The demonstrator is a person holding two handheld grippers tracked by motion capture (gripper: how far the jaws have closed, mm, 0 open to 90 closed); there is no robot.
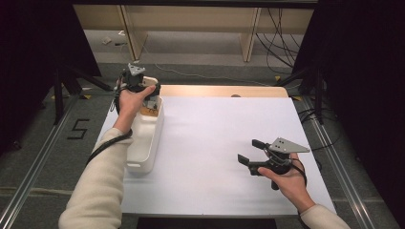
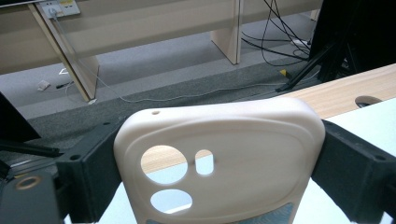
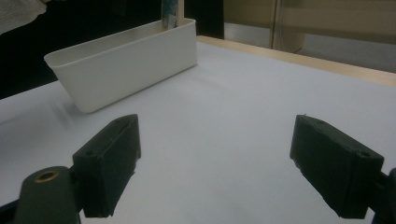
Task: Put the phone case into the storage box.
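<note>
A cream phone case (image 2: 243, 135) with camera cut-outs stands upright between the two black jaws of my left gripper (image 2: 219, 158), which is shut on its sides. From above, the left gripper (image 1: 143, 89) holds the case (image 1: 151, 81) over the far end of a long white bin (image 1: 155, 138) at the table's left edge. My right gripper (image 1: 248, 150) rests low over the white tabletop at the right front. It is open, and between the jaws of the right gripper (image 3: 217, 154) there is just bare table.
The white bin (image 3: 126, 60) lies lengthwise along the left side, with something small and brownish (image 1: 151, 111) at its far end. A wooden strip (image 1: 219, 90) with a hole borders the far edge of the white table (image 1: 215, 133). Cables and tripod legs stand on the floor beyond.
</note>
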